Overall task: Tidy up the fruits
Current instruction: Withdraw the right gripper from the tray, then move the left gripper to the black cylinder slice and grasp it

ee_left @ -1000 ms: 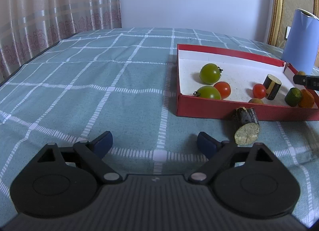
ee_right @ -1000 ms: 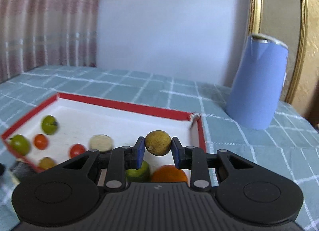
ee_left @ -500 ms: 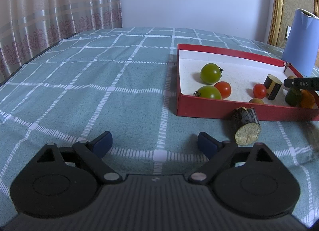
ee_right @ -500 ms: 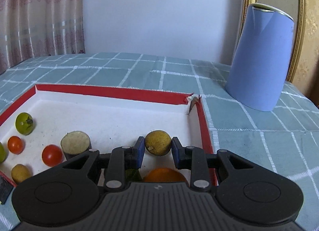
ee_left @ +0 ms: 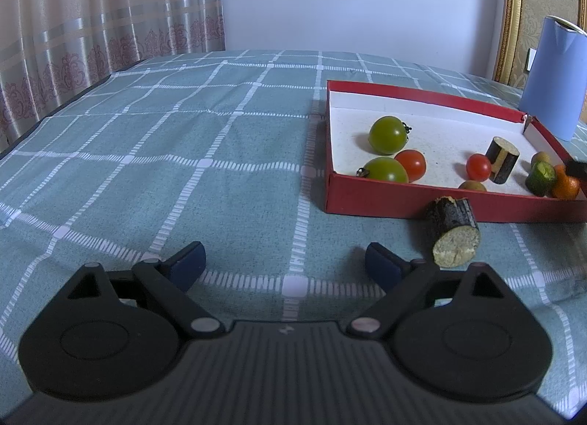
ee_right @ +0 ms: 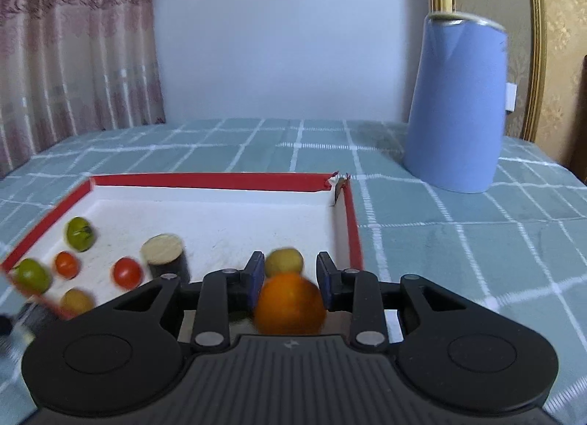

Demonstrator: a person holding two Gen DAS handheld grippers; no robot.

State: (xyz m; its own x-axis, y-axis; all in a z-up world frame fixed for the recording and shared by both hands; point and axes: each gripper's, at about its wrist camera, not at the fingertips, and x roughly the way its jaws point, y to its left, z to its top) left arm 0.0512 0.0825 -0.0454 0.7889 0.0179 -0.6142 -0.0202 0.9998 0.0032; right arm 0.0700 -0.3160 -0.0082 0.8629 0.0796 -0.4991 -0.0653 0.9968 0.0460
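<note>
My right hand-held gripper (ee_right: 290, 274) had just let go, fingers apart. The little yellow fruit (ee_right: 283, 262) now sat in the red box (ee_right: 205, 181), near its right corner. My left hand-held gripper (ee_left: 284, 260) stayed wide open.

teal cloth with a white grid pattern (ee_left: 154, 153) covers the table, wrinkled in places; tall light-blue tapered jug with a pale rim (ee_right: 456, 106) stands upright on the cloth at far right, apart from the rest, small white tab on its right side; also in the left wrist view (ee_left: 555, 76), partly cut by the frame edge; beige curtain with pink floral bands and pale horizontal stripes (ee_left: 99, 21) hangs at left behind the table; plain white wall (ee_right: 286, 32) at back; gold-coloured vertical frame (ee_right: 533, 40) with patterned beige panel behind the jug
</note>
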